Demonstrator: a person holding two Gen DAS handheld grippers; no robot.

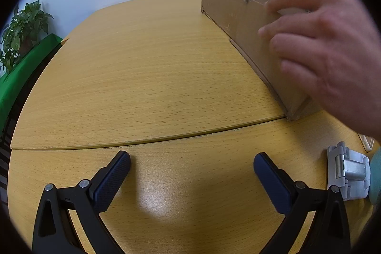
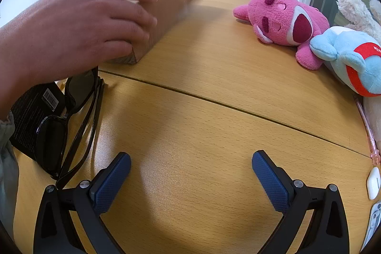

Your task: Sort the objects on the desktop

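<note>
My left gripper (image 1: 191, 164) is open and empty above bare wooden table (image 1: 142, 68). A cardboard box (image 1: 240, 23) stands at the right, and a bare hand (image 1: 328, 47) rests on its top edge. My right gripper (image 2: 190, 164) is open and empty over the table (image 2: 214, 77). The same box (image 2: 171, 4), blurred, shows at upper left with the hand (image 2: 83, 25) on it. Black sunglasses (image 2: 66, 125) lie at the left on a black packet (image 2: 33, 111). A pink plush (image 2: 283, 23) and a blue plush (image 2: 350, 56) lie at the right.
A silver metal clip-like object (image 1: 347, 173) lies at the left view's right edge. A pink pen (image 2: 369, 132), a small white device (image 2: 373, 182) and a cream plush (image 2: 357, 11) sit at the right view's edge. A plant (image 1: 23, 32) stands beyond the table, far left.
</note>
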